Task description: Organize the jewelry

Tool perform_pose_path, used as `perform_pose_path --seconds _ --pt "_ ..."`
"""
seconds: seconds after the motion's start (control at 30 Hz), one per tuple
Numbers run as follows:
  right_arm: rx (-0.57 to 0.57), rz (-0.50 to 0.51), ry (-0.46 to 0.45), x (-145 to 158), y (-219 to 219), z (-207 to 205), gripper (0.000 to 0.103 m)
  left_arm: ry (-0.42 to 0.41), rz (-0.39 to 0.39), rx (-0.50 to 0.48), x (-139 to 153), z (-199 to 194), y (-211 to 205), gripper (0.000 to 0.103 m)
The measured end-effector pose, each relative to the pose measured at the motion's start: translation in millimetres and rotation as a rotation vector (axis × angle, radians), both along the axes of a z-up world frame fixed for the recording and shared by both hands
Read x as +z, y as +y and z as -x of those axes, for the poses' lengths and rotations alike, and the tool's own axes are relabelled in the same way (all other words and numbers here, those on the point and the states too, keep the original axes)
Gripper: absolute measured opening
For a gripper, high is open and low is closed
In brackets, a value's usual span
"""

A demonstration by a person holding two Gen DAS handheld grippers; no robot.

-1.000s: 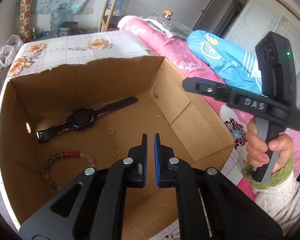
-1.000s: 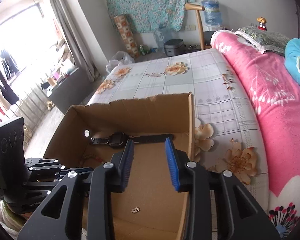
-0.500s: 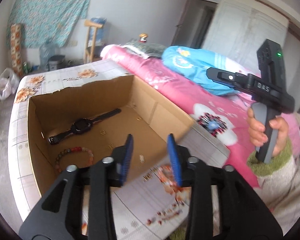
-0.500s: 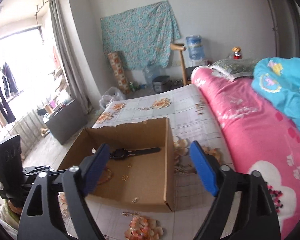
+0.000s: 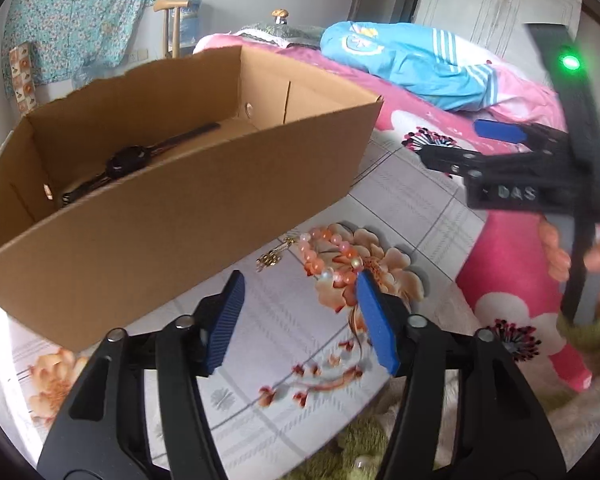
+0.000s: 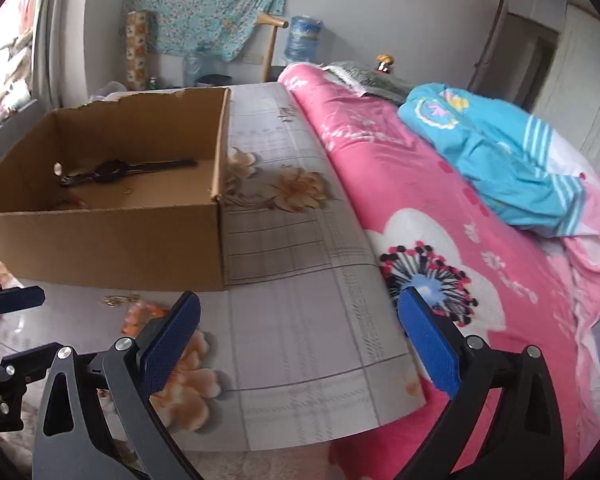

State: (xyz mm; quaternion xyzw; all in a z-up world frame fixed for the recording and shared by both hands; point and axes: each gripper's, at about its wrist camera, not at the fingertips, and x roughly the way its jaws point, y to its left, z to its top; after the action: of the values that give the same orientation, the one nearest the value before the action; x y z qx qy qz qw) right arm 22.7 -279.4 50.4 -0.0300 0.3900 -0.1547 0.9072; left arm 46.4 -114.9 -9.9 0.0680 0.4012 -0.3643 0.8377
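A pink bead bracelet [image 5: 328,256] and a small gold chain piece [image 5: 274,257] lie on the flowered tablecloth in front of the cardboard box [image 5: 160,216]. A black watch [image 5: 128,160] lies inside the box. My left gripper [image 5: 300,292] hovers just short of the bracelet, its jaws opening with nothing between them. My right gripper [image 6: 300,300] hangs over the cloth to the right of the box [image 6: 100,236], its jaws opening wide and empty. In the right wrist view the bracelet [image 6: 144,314] lies left of its left finger.
A pink quilt [image 6: 440,208] with a blue garment [image 6: 500,160] borders the table on the right. The tablecloth's near edge [image 6: 300,436] drops off close below the grippers. A hand in a green sleeve [image 5: 596,320] holds the right gripper.
Both grippers have drawn back from above the box's inside to the cloth in front of it. Both sets of jaws have spread apart, the right very wide. The bracelet on the cloth has come into view.
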Motion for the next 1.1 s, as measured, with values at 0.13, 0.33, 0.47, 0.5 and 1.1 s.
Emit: perform_pose_path --seconds 0.13,0.33,0.47,0.5,1.1 --pt "0.001 -0.054 -0.051 -8 -6 5 0.096 0.024 -0.015 -0.003 -11 -10 -17 0.034" --pt "0.036 -0.208 -0.038 -27 -5 3 0.096 0.017 -0.068 -0.010 -20 -17 -33 0.023" --pt "0.129 -0.270 -0.014 -37 13 -2 0.096 -0.011 -0.120 0.036 -24 -21 -28 0.019" --pt "0.160 -0.275 -0.002 -40 20 -5 0.096 -0.015 -0.128 0.050 -25 -22 -25 0.018" --pt "0.101 -0.129 0.168 -75 6 -39 0.091 -0.044 -0.199 0.050 -33 -33 -28 0.017"
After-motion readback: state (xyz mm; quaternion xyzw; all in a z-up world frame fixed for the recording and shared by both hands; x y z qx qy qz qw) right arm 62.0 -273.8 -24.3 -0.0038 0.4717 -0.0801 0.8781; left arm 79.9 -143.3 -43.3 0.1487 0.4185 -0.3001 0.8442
